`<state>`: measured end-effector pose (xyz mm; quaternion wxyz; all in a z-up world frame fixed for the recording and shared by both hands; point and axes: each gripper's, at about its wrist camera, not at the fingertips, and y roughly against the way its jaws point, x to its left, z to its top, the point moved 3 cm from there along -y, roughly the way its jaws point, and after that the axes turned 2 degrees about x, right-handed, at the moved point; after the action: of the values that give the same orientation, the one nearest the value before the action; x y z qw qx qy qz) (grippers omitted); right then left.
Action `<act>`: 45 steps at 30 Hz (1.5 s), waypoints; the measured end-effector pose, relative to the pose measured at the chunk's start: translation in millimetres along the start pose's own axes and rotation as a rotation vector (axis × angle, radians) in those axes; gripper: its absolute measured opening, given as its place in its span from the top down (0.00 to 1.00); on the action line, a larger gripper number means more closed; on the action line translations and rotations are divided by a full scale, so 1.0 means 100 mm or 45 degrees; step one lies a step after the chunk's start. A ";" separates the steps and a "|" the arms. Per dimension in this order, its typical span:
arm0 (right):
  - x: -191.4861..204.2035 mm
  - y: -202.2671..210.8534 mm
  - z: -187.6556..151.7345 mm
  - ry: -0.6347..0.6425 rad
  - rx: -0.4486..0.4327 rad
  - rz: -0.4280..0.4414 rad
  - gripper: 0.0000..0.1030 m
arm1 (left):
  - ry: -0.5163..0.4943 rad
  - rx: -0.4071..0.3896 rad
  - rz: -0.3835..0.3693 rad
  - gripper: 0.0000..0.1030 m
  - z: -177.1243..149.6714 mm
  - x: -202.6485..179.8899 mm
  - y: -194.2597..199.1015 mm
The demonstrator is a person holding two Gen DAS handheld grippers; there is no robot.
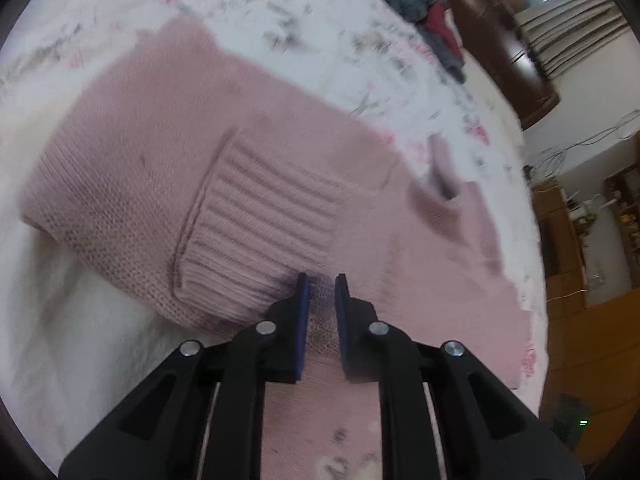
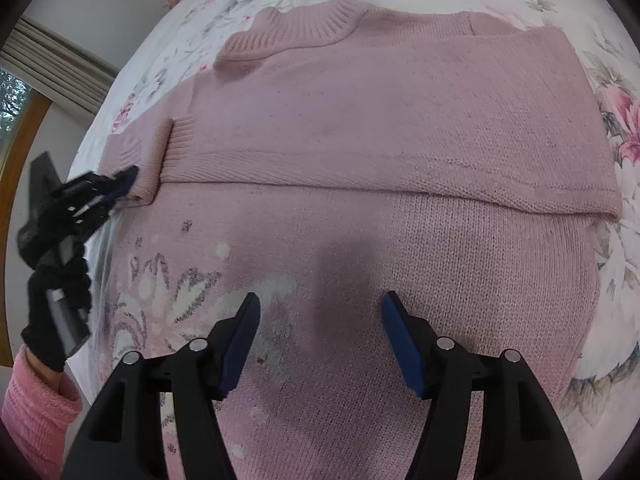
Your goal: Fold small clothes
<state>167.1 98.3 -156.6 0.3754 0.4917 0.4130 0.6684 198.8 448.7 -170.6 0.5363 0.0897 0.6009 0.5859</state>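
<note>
A pink knit sweater [image 2: 400, 120] lies spread on a flowered bedsheet [image 2: 612, 272], collar [image 2: 316, 20] at the far side. One sleeve is folded across the body. Its ribbed cuff [image 1: 264, 216] lies just ahead of my left gripper [image 1: 322, 280]. The left jaws stand nearly together with knit fabric between them at the sleeve's folded edge. That gripper [image 2: 128, 176] shows blurred at the left in the right wrist view. My right gripper [image 2: 320, 304] hangs open over the sweater's patterned front [image 2: 192, 292] and holds nothing.
A heap of dark grey and red clothes [image 1: 424, 4] lies at the far end of the bed. Wooden furniture [image 1: 520, 60] and shelves [image 1: 592, 240] stand beyond the bed's edge. A black-gloved hand [image 2: 52, 300] with a pink sleeve [image 2: 36, 408] holds the left gripper.
</note>
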 end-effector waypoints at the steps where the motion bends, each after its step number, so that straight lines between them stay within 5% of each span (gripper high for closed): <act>1: -0.01 0.00 0.00 0.001 0.001 -0.001 0.38 | -0.017 0.001 -0.001 0.89 -0.01 0.01 -0.03; 8: 0.24 0.00 0.18 0.018 -0.011 0.021 0.38 | -0.051 -0.018 -0.032 0.86 0.03 0.02 0.22; 12: 0.73 -0.10 0.44 0.101 -0.001 0.091 0.38 | -0.139 -0.131 0.035 0.64 0.11 0.03 0.63; 24: 1.78 -0.96 1.11 0.047 0.156 0.348 0.39 | -0.148 -0.229 0.195 0.64 0.43 0.54 1.17; 30: 1.98 -1.19 1.18 0.061 0.218 0.362 0.87 | -0.096 -0.216 0.190 0.63 0.43 0.70 1.19; 36: 1.83 -0.53 1.18 0.105 0.069 0.458 0.91 | -0.130 -0.223 0.192 0.63 0.42 0.57 1.17; 45: 0.90 0.26 1.06 0.069 -0.069 0.352 0.91 | -0.246 -0.148 0.173 0.63 0.27 0.00 0.74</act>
<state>245.6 190.0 -82.9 0.2815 0.5155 0.3331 0.7376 179.9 487.0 -104.1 0.5550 0.1551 0.5038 0.6435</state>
